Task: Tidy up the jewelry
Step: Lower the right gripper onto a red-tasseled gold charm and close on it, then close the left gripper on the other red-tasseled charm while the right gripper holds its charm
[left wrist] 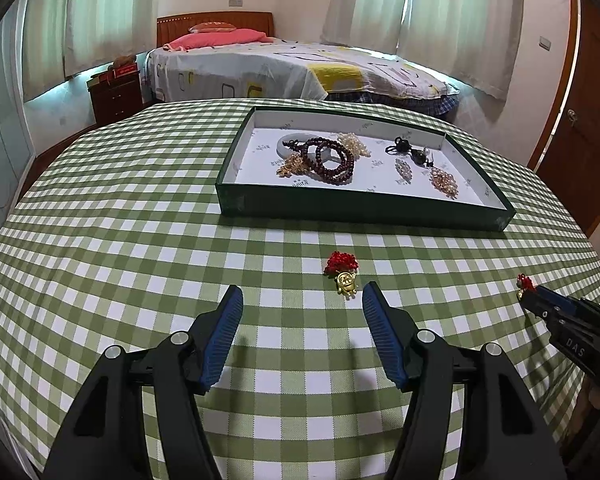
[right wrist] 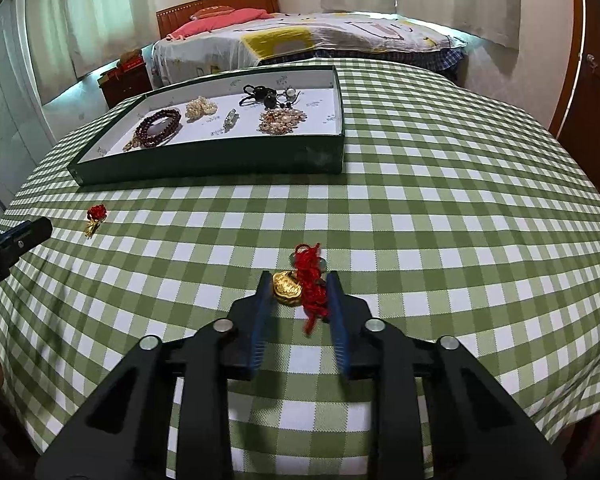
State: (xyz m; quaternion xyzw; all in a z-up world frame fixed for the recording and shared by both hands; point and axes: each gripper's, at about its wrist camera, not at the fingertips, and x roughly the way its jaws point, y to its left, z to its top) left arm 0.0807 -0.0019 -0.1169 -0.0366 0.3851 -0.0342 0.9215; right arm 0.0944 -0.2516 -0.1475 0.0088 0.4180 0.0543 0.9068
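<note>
A dark green tray with a white lining holds several pieces of jewelry, among them a dark red bead bracelet; the tray also shows in the right wrist view. A gold charm with a red cord lies on the checked tablecloth just beyond my left gripper, which is open and empty. The same charm shows in the right wrist view. My right gripper is closed around a second gold charm with a red cord at table level. That charm and the right gripper show in the left wrist view.
The round table has a green and white checked cloth. A bed stands behind it, a dark nightstand at the back left and a wooden door at the right.
</note>
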